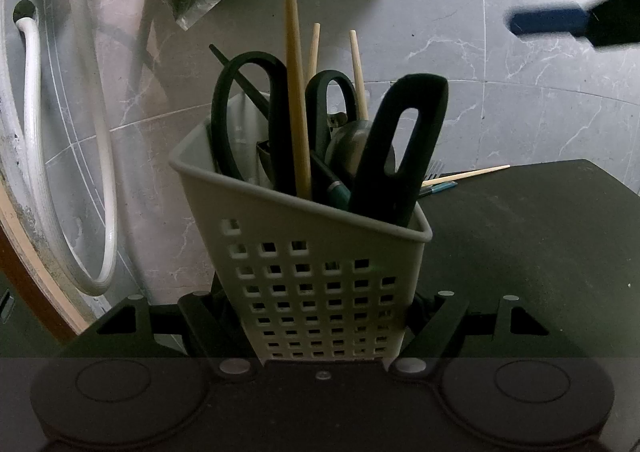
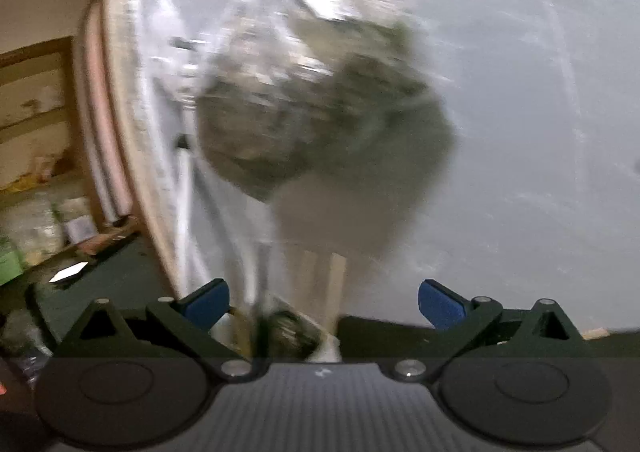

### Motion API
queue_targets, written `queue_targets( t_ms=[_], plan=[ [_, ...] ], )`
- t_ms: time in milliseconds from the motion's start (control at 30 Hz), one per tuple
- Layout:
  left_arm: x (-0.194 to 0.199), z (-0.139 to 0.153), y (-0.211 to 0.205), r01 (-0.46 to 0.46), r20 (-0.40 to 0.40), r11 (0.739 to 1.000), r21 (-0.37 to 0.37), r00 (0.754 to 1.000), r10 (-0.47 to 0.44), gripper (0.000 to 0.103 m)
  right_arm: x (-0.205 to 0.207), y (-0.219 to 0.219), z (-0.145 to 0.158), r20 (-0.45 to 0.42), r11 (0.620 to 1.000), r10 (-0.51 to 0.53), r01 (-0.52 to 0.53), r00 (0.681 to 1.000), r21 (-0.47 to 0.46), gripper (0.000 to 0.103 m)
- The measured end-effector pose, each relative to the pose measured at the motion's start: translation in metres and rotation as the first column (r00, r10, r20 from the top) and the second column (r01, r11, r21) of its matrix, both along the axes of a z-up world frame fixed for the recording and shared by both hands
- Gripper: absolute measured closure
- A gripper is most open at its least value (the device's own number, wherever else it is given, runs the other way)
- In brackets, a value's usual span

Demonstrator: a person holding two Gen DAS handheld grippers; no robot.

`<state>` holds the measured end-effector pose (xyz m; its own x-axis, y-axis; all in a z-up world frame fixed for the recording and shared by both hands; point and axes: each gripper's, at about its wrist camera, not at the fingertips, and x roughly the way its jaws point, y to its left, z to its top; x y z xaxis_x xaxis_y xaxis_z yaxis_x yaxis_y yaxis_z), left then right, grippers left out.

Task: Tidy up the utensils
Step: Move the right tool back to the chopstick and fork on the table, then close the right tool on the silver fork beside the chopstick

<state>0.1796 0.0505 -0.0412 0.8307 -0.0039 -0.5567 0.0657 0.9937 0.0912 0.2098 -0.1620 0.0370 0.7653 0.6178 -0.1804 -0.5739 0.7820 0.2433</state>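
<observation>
The left hand-held gripper [image 1: 326, 326] is clamped on the lower walls of the perforated plastic utensil holder [image 1: 320, 252], which stands tilted at the edge of the dark surface [image 1: 520, 232]. Scissors [image 1: 256, 112], chopsticks [image 1: 296, 92] and a black handle [image 1: 400, 148] stand inside; it looks light, stiff and top-heavy, so a low grip suits it. One loose chopstick [image 1: 468, 175] remains on the surface, thin and probably slippery. The right hand-held gripper [image 2: 323, 302] is spread wide, apparently empty, though its view is blurred.
</observation>
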Motion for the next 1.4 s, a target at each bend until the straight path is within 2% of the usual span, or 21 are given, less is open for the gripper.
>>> queue_targets(
  t_ms=[100,200,267,367,433,567,667,833,967,1133,1300,1400],
  plan=[
    [0.000,0.000,0.000,0.001,-0.002,1.000,0.001,1.000,-0.001,0.025,0.006,-0.018,-0.016,-0.097,0.996,-0.087,0.085,0.992,-0.017,0.000],
    [0.000,0.000,0.001,0.003,-0.004,1.000,0.002,1.000,-0.003,0.025,0.015,-0.029,-0.041,-0.240,0.981,-0.189,0.173,0.952,-0.085,0.000],
    [0.000,0.000,0.001,0.004,-0.006,1.000,0.005,1.000,-0.004,0.025,0.025,-0.033,-0.062,-0.359,0.956,-0.283,0.232,0.889,-0.178,0.000],
    [0.001,0.000,0.001,0.005,-0.009,1.000,0.006,1.000,-0.005,0.025,0.034,-0.042,-0.091,-0.504,0.935,-0.349,0.256,0.790,-0.246,0.000],
    [0.002,0.001,0.001,0.005,-0.010,1.000,0.010,1.000,-0.005,0.025,0.032,-0.052,-0.104,-0.552,0.933,-0.358,0.275,0.753,-0.231,0.000],
    [0.003,0.000,-0.001,0.002,-0.012,1.000,0.014,1.000,-0.002,0.025,0.035,-0.058,-0.114,-0.572,0.929,-0.369,0.279,0.732,-0.242,0.000],
    [0.003,0.001,-0.002,-0.001,-0.015,1.000,0.014,1.000,0.001,0.025,0.040,-0.061,-0.119,-0.574,0.937,-0.349,0.264,0.741,-0.228,0.000],
    [0.003,0.001,-0.002,-0.008,-0.019,1.000,0.014,1.000,0.008,0.025,0.072,-0.061,-0.118,-0.525,0.960,-0.280,0.218,0.804,-0.177,0.000],
    [0.004,0.002,-0.002,-0.013,-0.023,1.000,0.015,1.000,0.014,0.024,0.111,-0.060,-0.114,-0.473,0.963,-0.261,0.196,0.841,-0.183,0.000],
    [0.006,0.003,-0.004,-0.024,-0.030,1.000,0.018,0.999,0.025,0.024,0.158,-0.051,-0.115,-0.419,0.962,-0.255,0.183,0.871,-0.204,0.000],
    [0.007,0.004,-0.004,-0.034,-0.040,0.999,0.011,0.999,0.035,0.024,0.193,-0.037,-0.115,-0.332,0.965,-0.231,0.172,0.914,-0.196,0.000],
    [0.008,0.004,-0.004,-0.037,-0.045,0.999,0.009,0.998,0.037,0.024,0.214,-0.032,-0.120,-0.326,0.970,-0.215,0.162,0.920,-0.184,0.000]
  ],
)
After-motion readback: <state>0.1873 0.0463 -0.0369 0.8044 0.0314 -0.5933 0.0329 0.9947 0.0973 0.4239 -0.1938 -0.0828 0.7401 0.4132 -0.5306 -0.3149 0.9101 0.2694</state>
